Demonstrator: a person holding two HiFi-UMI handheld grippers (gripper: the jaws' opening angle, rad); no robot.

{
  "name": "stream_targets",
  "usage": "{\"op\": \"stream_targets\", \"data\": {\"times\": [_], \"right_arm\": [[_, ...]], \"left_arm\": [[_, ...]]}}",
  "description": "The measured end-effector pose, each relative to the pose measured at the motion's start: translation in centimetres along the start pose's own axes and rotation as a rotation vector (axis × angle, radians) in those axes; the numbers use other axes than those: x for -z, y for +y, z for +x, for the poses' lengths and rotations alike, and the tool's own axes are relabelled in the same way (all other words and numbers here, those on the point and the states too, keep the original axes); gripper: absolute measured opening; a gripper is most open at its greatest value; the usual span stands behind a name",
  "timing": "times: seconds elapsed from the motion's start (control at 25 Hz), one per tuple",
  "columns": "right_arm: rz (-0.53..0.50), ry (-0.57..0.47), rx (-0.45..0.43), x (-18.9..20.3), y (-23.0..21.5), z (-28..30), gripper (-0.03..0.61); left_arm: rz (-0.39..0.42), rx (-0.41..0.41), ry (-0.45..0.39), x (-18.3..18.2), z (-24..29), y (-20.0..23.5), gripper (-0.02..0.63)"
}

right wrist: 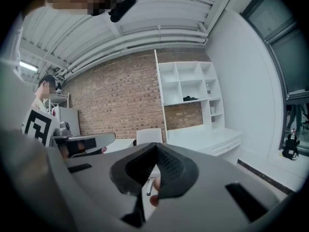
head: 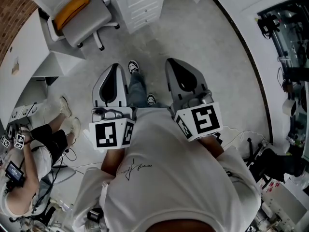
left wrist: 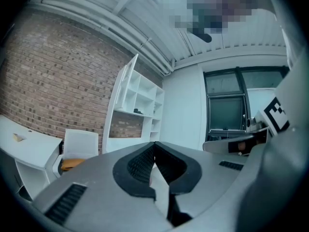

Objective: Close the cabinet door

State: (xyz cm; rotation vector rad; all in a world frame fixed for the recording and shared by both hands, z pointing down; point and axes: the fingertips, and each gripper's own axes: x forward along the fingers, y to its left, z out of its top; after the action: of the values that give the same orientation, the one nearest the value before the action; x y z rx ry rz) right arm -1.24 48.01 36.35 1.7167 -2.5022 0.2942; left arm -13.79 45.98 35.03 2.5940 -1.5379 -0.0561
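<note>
Risk, the approach: the cabinet [left wrist: 140, 105] stands well apart from the person, across the floor against the brick wall [left wrist: 58, 81]. The office chair [left wrist: 79, 144] sits near the way there, so a foot or a gripper could catch on it.
Risk, the push: the door looks like a smooth flat panel. Closed jaw tips pressed against it could skid off its edge, and a hard shove could make it bounce back open.
Cabinet: a tall white unit of open shelves with something dark lying on one shelf. It rises above a low white counter.
Cabinet door [left wrist: 126, 83]: a white panel swung out from the upper left of the unit, standing ajar. No handle can be made out.
Left gripper [left wrist: 154, 146]: jaws together with tips meeting, holding nothing. It is held close to the body.
Right gripper [right wrist: 156, 146]: likewise closed and empty, beside the left one.
</note>
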Motion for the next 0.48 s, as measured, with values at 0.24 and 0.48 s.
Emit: {"op": "stream_targets", "data": {"times": [0.24,0.48], "right_arm": [[-0.003,0.005,-0.012,-1.0,-1.4,4.8,0.024],[-0.018,0.014,-0.023,-2.5,-2.3,10.7,0.025]], "left_arm": [[-0.005,0.024,-0.012,-0.8,4.6,1.8,0.015],[-0.012,0.031,-0.020,-1.7,9.4,5.2,0.015]]}}
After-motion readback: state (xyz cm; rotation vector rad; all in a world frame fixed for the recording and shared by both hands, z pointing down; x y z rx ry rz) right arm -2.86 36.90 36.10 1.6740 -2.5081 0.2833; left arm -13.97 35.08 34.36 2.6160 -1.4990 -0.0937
